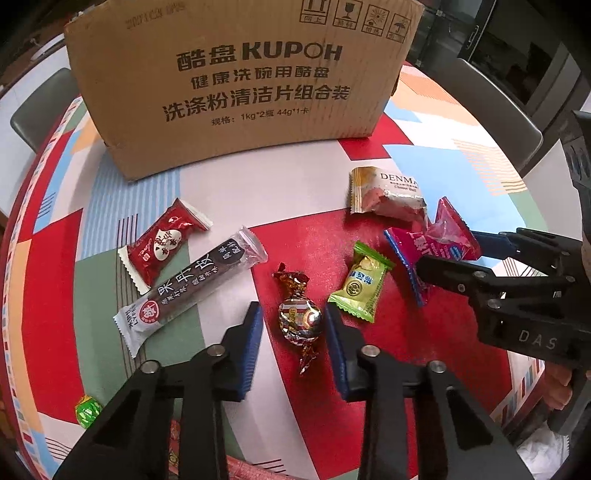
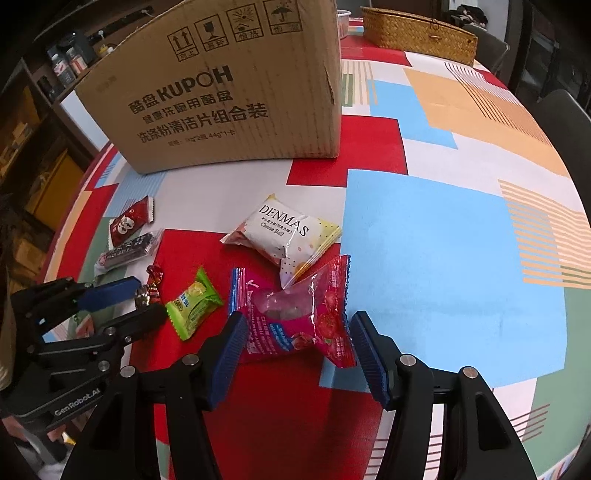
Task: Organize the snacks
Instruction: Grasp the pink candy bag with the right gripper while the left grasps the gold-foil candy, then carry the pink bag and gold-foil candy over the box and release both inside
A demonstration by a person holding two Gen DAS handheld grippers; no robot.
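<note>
Snacks lie on a patchwork tablecloth in front of a cardboard box [image 1: 236, 74]. My left gripper [image 1: 293, 325] is open, its blue pads on either side of a foil-wrapped candy [image 1: 299, 317], not touching. My right gripper [image 2: 299, 332] is open around a pink strawberry packet [image 2: 295, 317]; it also shows in the left wrist view [image 1: 448, 251]. A green packet [image 1: 360, 284], a white DENMAS packet [image 2: 284, 232], a long dark fruit bar [image 1: 192, 284] and a red packet [image 1: 162, 243] lie loose.
A small green candy [image 1: 88, 410] lies at the near left table edge. A woven basket [image 2: 417, 33] stands at the far end of the table behind the box [image 2: 221, 92]. Chairs [image 1: 491, 114] ring the table.
</note>
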